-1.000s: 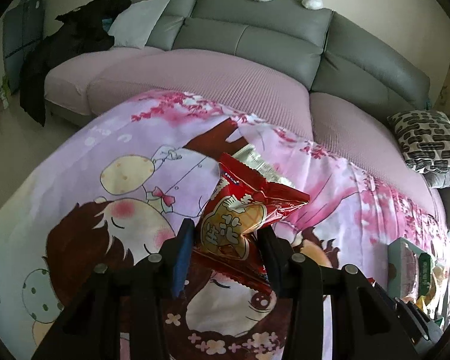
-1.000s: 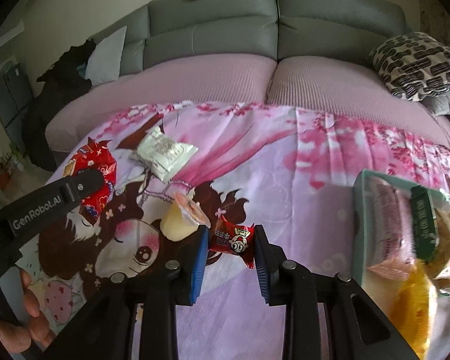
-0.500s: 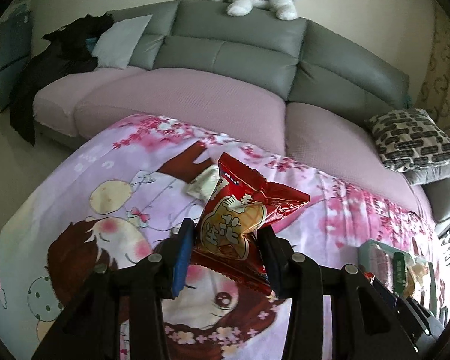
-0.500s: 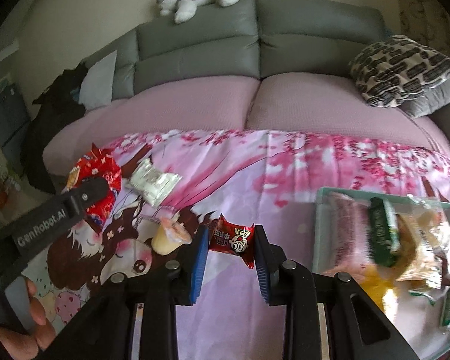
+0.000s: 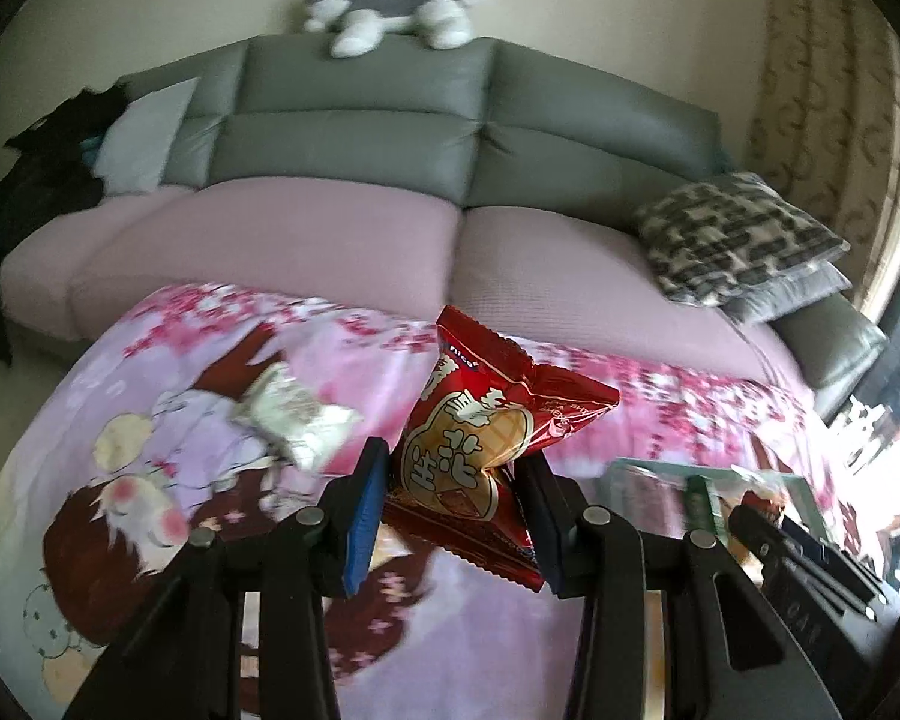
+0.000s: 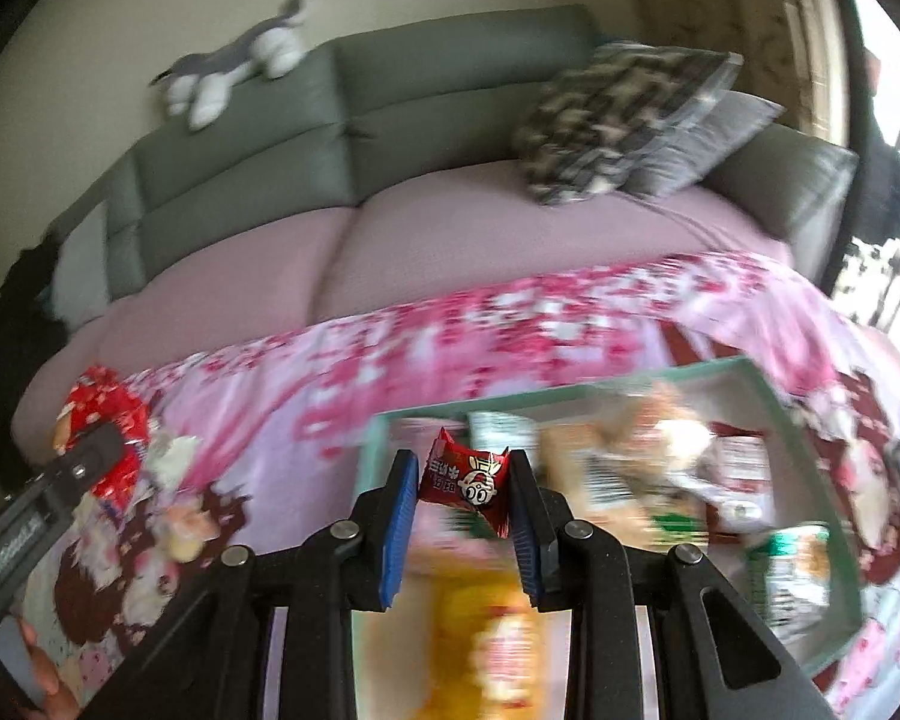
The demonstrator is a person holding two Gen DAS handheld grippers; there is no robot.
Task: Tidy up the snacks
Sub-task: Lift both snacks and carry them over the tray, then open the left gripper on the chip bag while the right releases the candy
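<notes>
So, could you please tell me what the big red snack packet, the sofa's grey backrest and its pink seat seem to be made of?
The big red snack packet looks like glossy printed plastic film: it shines, creases sharply and has a zigzag-cut edge. The sofa's grey backrest seems smooth leather or an imitation, with a soft sheen and stitched panels. Its pink seat looks like matte woven or knitted fabric, faintly ribbed, probably a cover.

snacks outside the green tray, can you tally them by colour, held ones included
red: 2 (big red packet in the left tool, small red candy in the right tool)
white: 1 (white packet lying on the pink cloth)
yellowish: 1 (jelly cup, blurred)
total: 4
</notes>
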